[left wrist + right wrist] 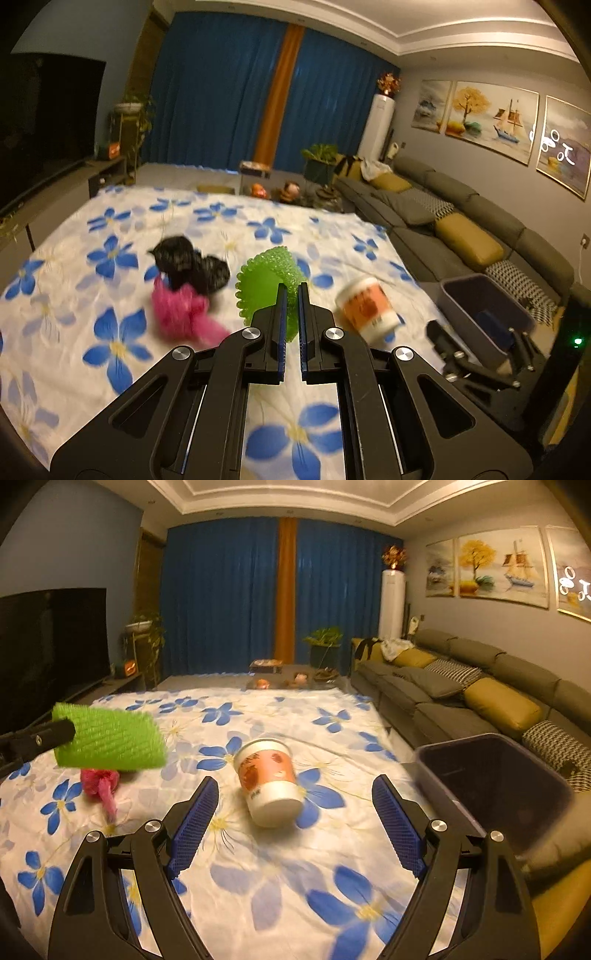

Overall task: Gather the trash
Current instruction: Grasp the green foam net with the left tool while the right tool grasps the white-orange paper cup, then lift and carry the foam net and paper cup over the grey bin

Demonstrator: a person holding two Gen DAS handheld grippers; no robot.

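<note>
The left tongs (292, 295) pinch a green knobbly foam sleeve (264, 284) at frame centre, lifted off the flowered sheet (110, 332), while the spread right tongs (291, 797) face the lying orange-and-white paper cup (267, 781); pink (181, 314) and black (188, 267) wads remain, the grey bin (495, 771) waiting lower right

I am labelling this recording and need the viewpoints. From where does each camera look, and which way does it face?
Left wrist: sits on the left tongs, looks forward and slightly down over the flowered sheet; the tongs are shut on green foam netting.
Right wrist: sits on the open right tongs, facing the tipped paper cup.
Shared: cup, netting, pink bag, grey bin, each other's tongs.
</note>
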